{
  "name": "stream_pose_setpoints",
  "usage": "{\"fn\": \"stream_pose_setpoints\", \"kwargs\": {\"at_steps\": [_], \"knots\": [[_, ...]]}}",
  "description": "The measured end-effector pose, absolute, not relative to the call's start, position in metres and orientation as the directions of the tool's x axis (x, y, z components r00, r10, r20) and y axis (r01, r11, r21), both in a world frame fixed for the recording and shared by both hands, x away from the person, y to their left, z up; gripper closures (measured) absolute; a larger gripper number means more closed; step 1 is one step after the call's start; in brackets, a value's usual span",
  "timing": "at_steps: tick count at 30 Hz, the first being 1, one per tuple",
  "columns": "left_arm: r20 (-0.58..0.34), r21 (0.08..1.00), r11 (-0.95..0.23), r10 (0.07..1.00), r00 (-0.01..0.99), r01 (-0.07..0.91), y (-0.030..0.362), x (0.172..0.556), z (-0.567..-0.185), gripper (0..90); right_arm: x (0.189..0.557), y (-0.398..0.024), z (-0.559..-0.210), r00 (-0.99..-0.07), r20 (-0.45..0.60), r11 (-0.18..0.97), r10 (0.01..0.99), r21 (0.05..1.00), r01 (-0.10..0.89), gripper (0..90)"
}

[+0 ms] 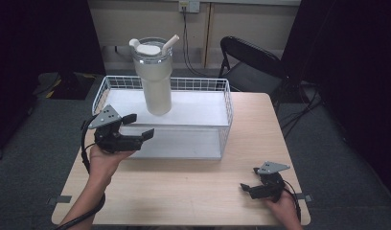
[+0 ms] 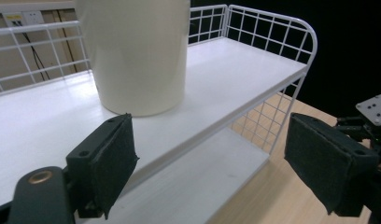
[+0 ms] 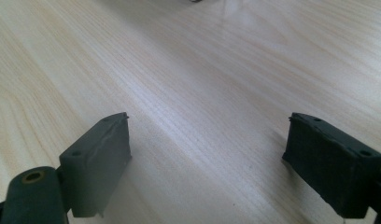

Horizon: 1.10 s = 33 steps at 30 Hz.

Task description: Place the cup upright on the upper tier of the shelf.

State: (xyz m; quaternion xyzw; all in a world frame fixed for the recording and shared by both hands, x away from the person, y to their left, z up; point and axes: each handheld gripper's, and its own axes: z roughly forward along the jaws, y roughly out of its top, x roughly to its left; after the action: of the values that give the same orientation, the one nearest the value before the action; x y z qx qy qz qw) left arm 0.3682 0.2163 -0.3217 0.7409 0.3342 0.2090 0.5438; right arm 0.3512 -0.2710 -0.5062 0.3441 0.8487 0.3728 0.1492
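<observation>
Standing upright on the shelf point(image 1: 203, 112), long axis vertical, the tumbler point(image 1: 154, 81) faces the left tool point(image 1: 137, 125), jaws apart, empty.

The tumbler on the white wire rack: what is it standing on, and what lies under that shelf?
The tumbler stands on the rack's upper shelf. Beneath is a lower shelf, bare where visible; its rear part is covered by the upper shelf.

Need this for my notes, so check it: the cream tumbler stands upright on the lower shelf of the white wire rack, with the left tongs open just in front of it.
One thing is wrong: the cream tumbler stands on the upper shelf of the white wire rack, not the lower, as the high view shows. It is upright, and the left tongs are open just in front of it.
</observation>
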Motion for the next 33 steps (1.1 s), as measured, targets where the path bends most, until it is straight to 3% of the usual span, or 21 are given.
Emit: {"fn": "stream_pose_setpoints", "kwargs": {"at_steps": [33], "knots": [[-0.108,0.925,-0.175,0.729,0.676,0.337,0.227,0.350,-0.404,17.9,0.351,-0.271,-0.506,-0.719,0.004,0.485,0.695,0.735,0.473,13.4]]}}
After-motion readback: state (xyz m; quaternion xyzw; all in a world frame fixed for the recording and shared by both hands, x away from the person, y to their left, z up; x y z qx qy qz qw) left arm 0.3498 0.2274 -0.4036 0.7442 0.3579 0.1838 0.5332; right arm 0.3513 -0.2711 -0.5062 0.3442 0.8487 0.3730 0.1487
